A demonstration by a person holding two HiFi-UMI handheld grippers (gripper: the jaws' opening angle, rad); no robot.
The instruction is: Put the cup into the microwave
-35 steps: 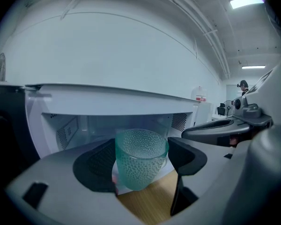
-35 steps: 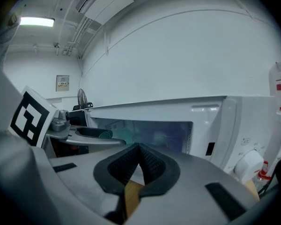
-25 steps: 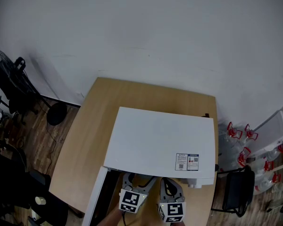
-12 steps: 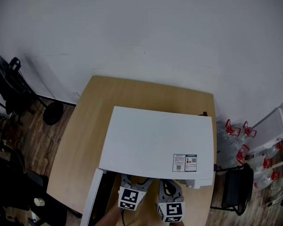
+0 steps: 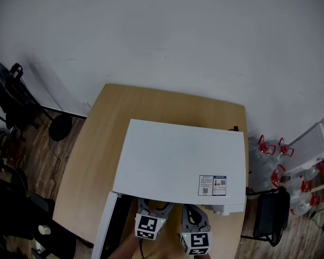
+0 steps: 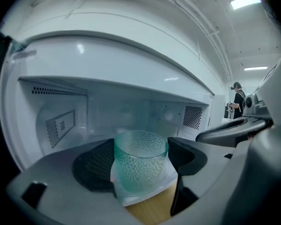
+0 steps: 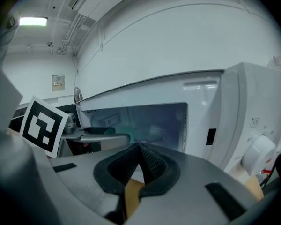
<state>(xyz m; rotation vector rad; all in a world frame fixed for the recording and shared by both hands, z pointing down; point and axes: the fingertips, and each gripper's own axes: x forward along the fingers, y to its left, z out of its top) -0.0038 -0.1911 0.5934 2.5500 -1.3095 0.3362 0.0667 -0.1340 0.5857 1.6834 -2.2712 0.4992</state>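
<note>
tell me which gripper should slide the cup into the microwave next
Left. The left gripper grips the green glass cup between its jaws, right at the open microwave mouth, so it probably only needs to push forward. The right gripper is shut and empty.

We see the cup [image 6: 140,165] as translucent green-tinted glass, pebbled all over. The microwave [image 6: 131,78] has smooth, glossy white walls. The left gripper [image 6: 141,161] has black, ribbed, rubbery pads [image 6: 96,165] on matt grey plastic. Under the microwave, the tabletop [image 5: 97,155] looks like pale matt wood.
</note>
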